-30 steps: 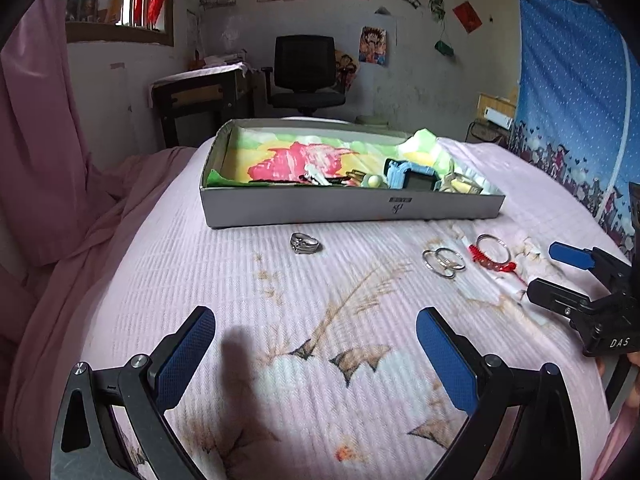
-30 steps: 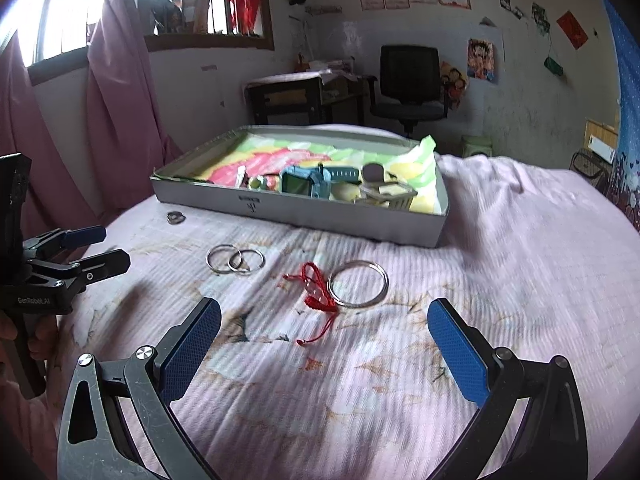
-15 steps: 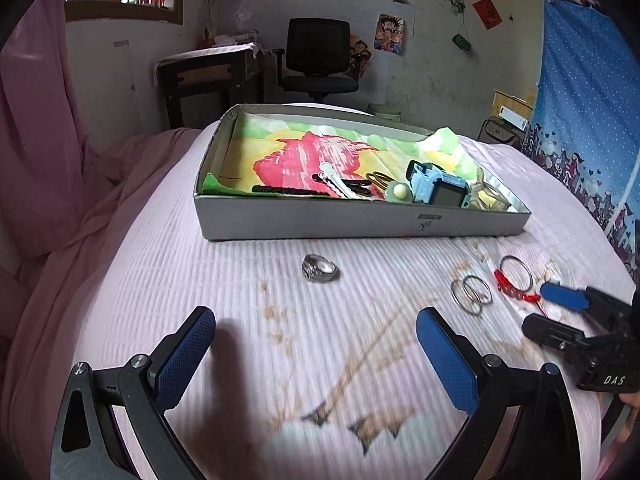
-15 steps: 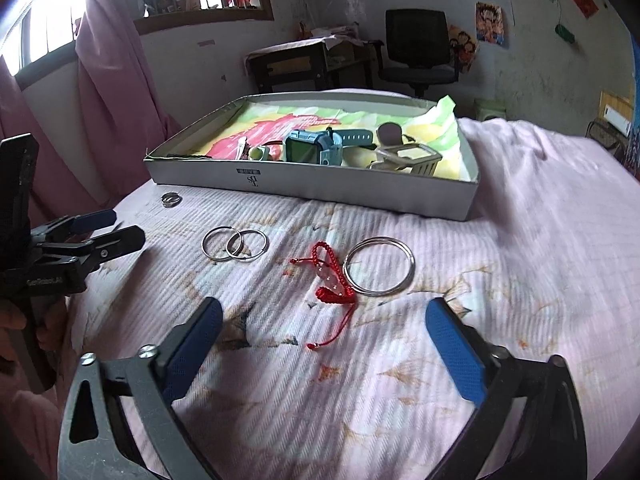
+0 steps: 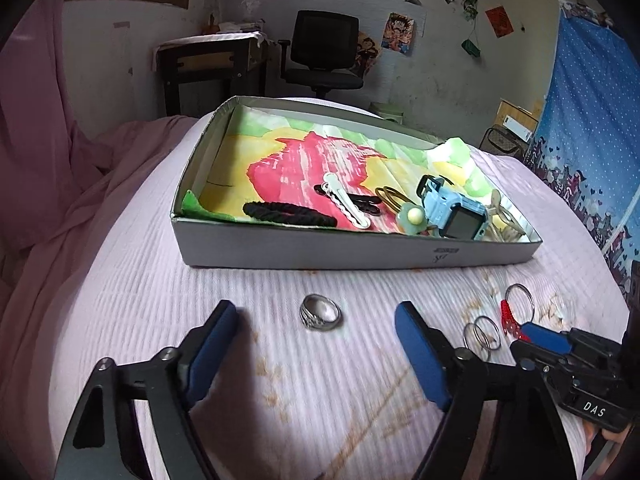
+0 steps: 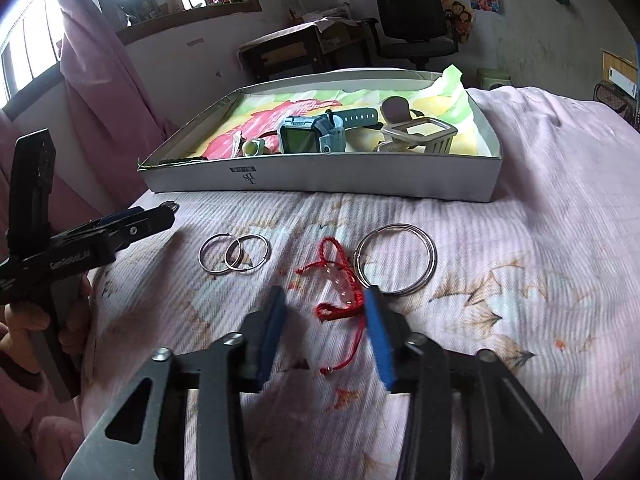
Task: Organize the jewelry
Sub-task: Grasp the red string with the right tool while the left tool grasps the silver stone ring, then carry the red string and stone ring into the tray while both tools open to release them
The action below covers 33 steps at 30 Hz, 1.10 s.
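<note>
- Two grippers were seen, one in each hand, over a bed covered by a pink printed sheet (image 6: pixel 520 240).
- The left gripper (image 5: pixel 316 320) was closing, its jaws apart on either side of one silver ring (image 5: pixel 320 312); the blue pads were not touching it. The ring lay on the sheet just in front of the box.
- The right gripper (image 6: pixel 324 312) was closing around one red cord bracelet (image 6: pixel 340 288); the cord lay between the pads, with the right pad at its edge, but a firm pinch could not be made out.
- One large silver bangle (image 6: pixel 394 258) lay just beside the bracelet, touching or nearly touching it.
- Two thin silver hoops (image 6: pixel 234 254) were overlapped on the sheet, between the two grippers.
- One shallow grey box (image 5: pixel 360 250), lined with coloured paper, stood beyond the loose jewelry.
- Inside the box were counted: one blue watch (image 5: pixel 456 212), one black braided band (image 5: pixel 288 214), one white hair clip (image 5: pixel 346 204), one small beige basket-shaped item (image 6: pixel 420 136). Other small pieces could not be told apart.
- One black office chair (image 5: pixel 324 52) stood by the far wall.
</note>
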{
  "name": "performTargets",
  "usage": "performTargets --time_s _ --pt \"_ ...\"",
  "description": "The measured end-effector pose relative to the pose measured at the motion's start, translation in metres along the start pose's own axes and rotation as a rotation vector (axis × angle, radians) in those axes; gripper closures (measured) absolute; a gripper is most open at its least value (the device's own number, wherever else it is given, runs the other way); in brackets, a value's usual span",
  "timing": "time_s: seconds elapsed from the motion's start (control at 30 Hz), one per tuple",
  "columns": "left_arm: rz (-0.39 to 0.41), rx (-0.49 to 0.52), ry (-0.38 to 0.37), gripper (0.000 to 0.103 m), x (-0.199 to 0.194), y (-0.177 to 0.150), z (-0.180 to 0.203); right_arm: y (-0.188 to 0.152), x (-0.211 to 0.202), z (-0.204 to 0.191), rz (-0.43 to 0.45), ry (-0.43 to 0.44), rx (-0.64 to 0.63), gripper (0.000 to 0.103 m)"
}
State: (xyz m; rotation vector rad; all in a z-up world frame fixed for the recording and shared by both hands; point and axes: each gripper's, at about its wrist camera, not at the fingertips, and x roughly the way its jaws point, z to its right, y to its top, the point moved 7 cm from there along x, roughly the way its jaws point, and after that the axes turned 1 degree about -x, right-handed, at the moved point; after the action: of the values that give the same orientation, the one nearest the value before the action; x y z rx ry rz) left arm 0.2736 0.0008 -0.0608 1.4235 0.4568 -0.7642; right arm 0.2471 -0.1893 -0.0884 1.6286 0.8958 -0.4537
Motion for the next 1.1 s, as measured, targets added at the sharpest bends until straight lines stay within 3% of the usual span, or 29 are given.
performTargets --time_s 0.23,0.43,0.67,1.1 --pt "-0.011 0.01 -0.008 0.056 0.006 0.0 0.004 0.007 0.009 0.001 -0.017 0.009 0.006 0.073" --pt "-0.014 0.031 -0.027 0.083 0.005 -0.004 0.009 0.009 0.014 0.0 -0.026 0.015 0.005 0.087" --pt "0.022 0.062 -0.05 0.083 -0.008 -0.01 0.018 0.008 0.008 -0.003 -0.004 0.024 -0.007 0.097" --pt "0.083 0.091 -0.094 0.083 -0.032 -0.004 0.039 0.022 -0.023 -0.016 0.14 0.01 -0.086 0.097"
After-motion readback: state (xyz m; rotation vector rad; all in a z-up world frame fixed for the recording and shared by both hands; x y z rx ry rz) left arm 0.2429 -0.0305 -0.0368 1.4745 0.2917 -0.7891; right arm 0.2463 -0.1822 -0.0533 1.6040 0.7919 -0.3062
